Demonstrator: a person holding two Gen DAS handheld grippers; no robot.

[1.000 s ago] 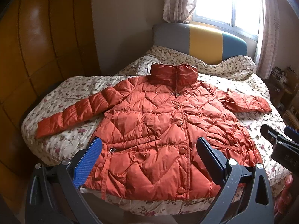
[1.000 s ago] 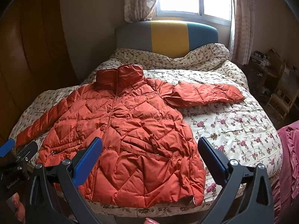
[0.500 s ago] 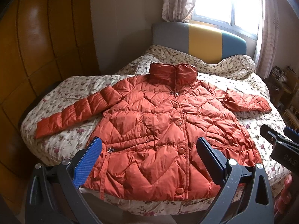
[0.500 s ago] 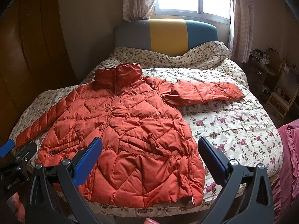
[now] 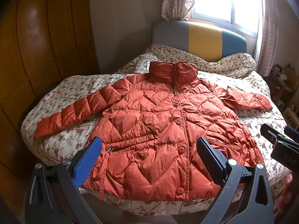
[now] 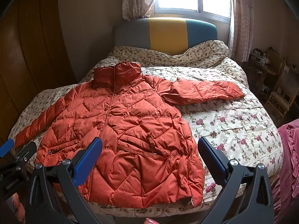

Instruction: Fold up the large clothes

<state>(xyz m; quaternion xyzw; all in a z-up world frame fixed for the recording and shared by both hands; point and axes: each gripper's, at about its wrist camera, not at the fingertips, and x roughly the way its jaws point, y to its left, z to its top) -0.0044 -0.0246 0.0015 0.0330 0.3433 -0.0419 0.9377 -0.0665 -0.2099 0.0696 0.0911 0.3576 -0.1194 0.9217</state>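
an orange quilted puffer jacket (image 5: 160, 130) lies face up and buttoned on the floral bedspread (image 6: 233, 123), collar (image 5: 172, 71) toward the striped headboard (image 6: 166, 32) and hem at the near edge of the bed, so its long axis runs straight away from both grippers. the left gripper (image 5: 149, 155) hovers above the hem with its jaws spread wide and nothing between them; the right gripper (image 6: 149, 155) is likewise wide open and empty, hanging over the jacket's lower right corner. the left sleeve (image 5: 74, 112) stretches out toward the wooden wardrobe (image 5: 37, 65) side, well apart from the left fingers, while the right sleeve (image 6: 203, 91) lies out across the bedspread toward the window side, further up the bed than the right fingers. each arm is nearer its own sleeve, so i judge the first fold would bring a sleeve in over the chest, a reach forward and outward for either hand. against the frames a second ago, the jacket has not been disturbed; both views have shifted only slightly, with the grippers open as before and not yet touching the fabric.
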